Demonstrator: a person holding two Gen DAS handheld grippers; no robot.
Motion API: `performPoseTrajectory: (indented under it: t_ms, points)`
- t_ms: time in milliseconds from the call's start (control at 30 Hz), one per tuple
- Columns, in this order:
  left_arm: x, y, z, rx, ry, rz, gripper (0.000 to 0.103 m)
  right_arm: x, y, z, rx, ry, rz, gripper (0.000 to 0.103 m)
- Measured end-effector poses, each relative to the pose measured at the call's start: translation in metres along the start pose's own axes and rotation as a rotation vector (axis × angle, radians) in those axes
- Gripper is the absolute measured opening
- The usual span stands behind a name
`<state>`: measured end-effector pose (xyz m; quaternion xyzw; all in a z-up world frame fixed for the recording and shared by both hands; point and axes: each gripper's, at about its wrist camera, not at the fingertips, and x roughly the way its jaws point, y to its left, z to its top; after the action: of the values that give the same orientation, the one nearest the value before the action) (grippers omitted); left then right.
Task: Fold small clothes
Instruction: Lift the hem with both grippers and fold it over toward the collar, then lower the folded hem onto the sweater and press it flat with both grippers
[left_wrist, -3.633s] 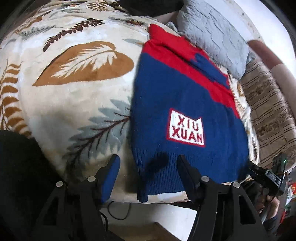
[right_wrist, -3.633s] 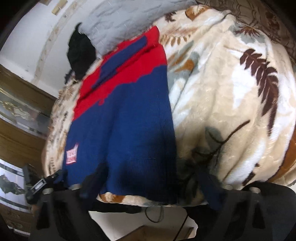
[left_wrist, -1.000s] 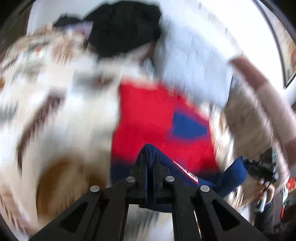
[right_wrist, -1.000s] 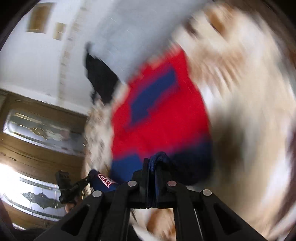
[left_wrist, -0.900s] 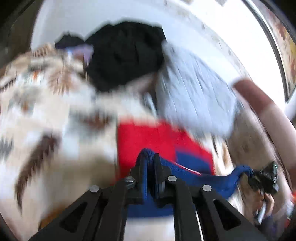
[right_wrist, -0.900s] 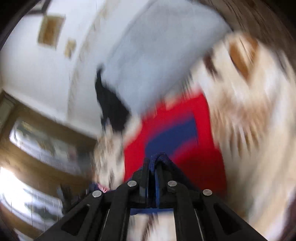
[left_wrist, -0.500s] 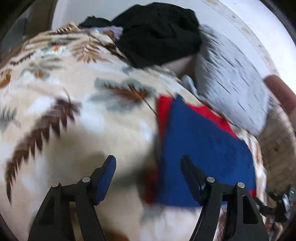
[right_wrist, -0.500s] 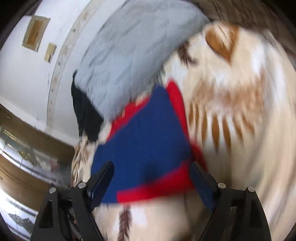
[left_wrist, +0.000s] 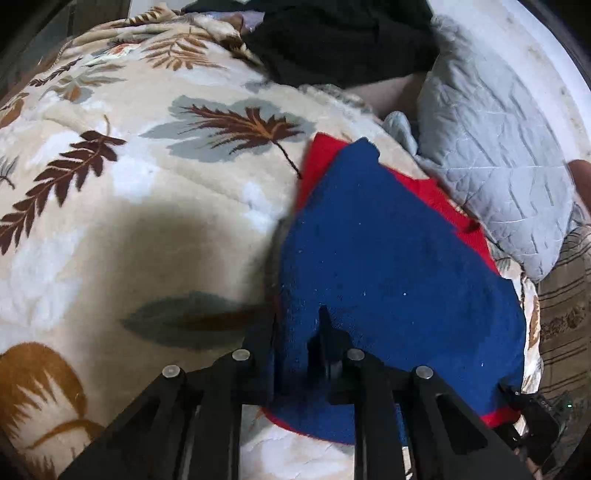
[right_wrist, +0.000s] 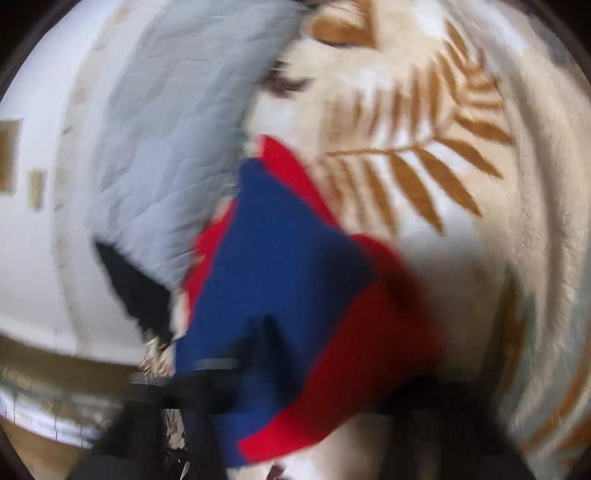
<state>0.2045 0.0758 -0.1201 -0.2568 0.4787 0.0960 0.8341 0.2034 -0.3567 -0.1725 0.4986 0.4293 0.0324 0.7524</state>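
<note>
A small blue and red knit sweater (left_wrist: 388, 266) lies folded in half on the leaf-print blanket (left_wrist: 129, 206), blue layer on top, red edges showing. My left gripper (left_wrist: 295, 354) is shut on the sweater's near left edge, with blue fabric pinched between the fingers. The right wrist view is badly blurred: the sweater (right_wrist: 280, 277) shows there with a red layer at its right. My right gripper (right_wrist: 306, 387) is low over the sweater's near edge; its fingers are smeared and their state is unclear.
A grey quilted pillow (left_wrist: 498, 147) lies beyond the sweater, also seen in the right wrist view (right_wrist: 166, 147). Black clothing (left_wrist: 332, 40) is piled at the back. A striped brown cover (left_wrist: 565, 317) runs along the right.
Both grippers carried the hem up and over, folding the sweater in half, then opened. Since then my left gripper has closed on the folded sweater's near edge. The right view is swinging.
</note>
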Motion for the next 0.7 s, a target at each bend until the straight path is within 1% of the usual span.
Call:
performPoseTrajectory:
  t_ms: [67, 100, 167, 233, 267, 333, 400, 433, 500, 533, 567, 600, 633, 667, 700]
  points:
    - [-0.015, -0.006, 0.005, 0.02, -0.02, -0.003, 0.015, 0.006, 0.007, 0.004, -0.036, 0.009, -0.02, 0.015]
    - [-0.03, -0.008, 0.006, 0.035, -0.047, -0.024, 0.015, 0.002, 0.018, 0.005, -0.079, 0.01, -0.027, 0.014]
    - [-0.062, -0.014, 0.007, 0.052, -0.103, -0.055, 0.013, -0.023, 0.043, 0.005, -0.168, -0.012, -0.013, 0.012]
    - [-0.086, -0.016, 0.002, 0.06, -0.124, -0.074, 0.013, -0.048, 0.063, 0.002, -0.233, -0.039, -0.01, 0.01]
    - [-0.102, -0.015, -0.006, 0.074, -0.128, -0.085, 0.013, -0.054, 0.073, 0.0, -0.252, -0.039, -0.011, 0.01]
    - [-0.119, -0.007, -0.024, 0.084, -0.119, -0.094, 0.014, -0.079, 0.078, -0.009, -0.273, -0.031, -0.003, 0.01]
    - [-0.126, 0.013, -0.059, 0.102, -0.08, -0.079, 0.015, -0.104, 0.063, -0.029, -0.268, -0.01, 0.001, 0.01]
    - [-0.121, 0.026, -0.08, 0.116, -0.056, -0.051, 0.018, -0.11, 0.054, -0.038, -0.267, 0.011, -0.008, 0.011]
    - [-0.099, 0.048, -0.107, 0.12, 0.02, -0.016, 0.02, -0.118, 0.023, -0.066, -0.289, 0.055, -0.045, 0.016]
    - [-0.086, 0.062, -0.117, 0.098, 0.066, 0.004, 0.027, -0.114, 0.003, -0.079, -0.304, 0.081, -0.084, 0.022]
    - [-0.086, 0.076, -0.12, 0.065, 0.049, -0.054, 0.028, -0.11, -0.013, -0.085, -0.301, 0.112, -0.122, 0.038]
    - [-0.093, 0.083, -0.118, 0.051, 0.042, -0.087, 0.031, -0.11, -0.032, -0.09, -0.266, 0.137, -0.122, 0.039]
    - [-0.103, 0.087, -0.114, 0.05, 0.034, -0.074, 0.038, -0.119, -0.041, -0.092, -0.25, 0.118, -0.064, 0.04]
    - [-0.114, 0.089, -0.11, 0.049, -0.007, -0.057, 0.042, -0.13, -0.043, -0.093, -0.264, 0.103, -0.071, 0.051]
    - [-0.122, 0.09, -0.106, 0.055, -0.044, -0.043, 0.043, -0.141, -0.04, -0.092, -0.295, 0.073, -0.088, 0.057]
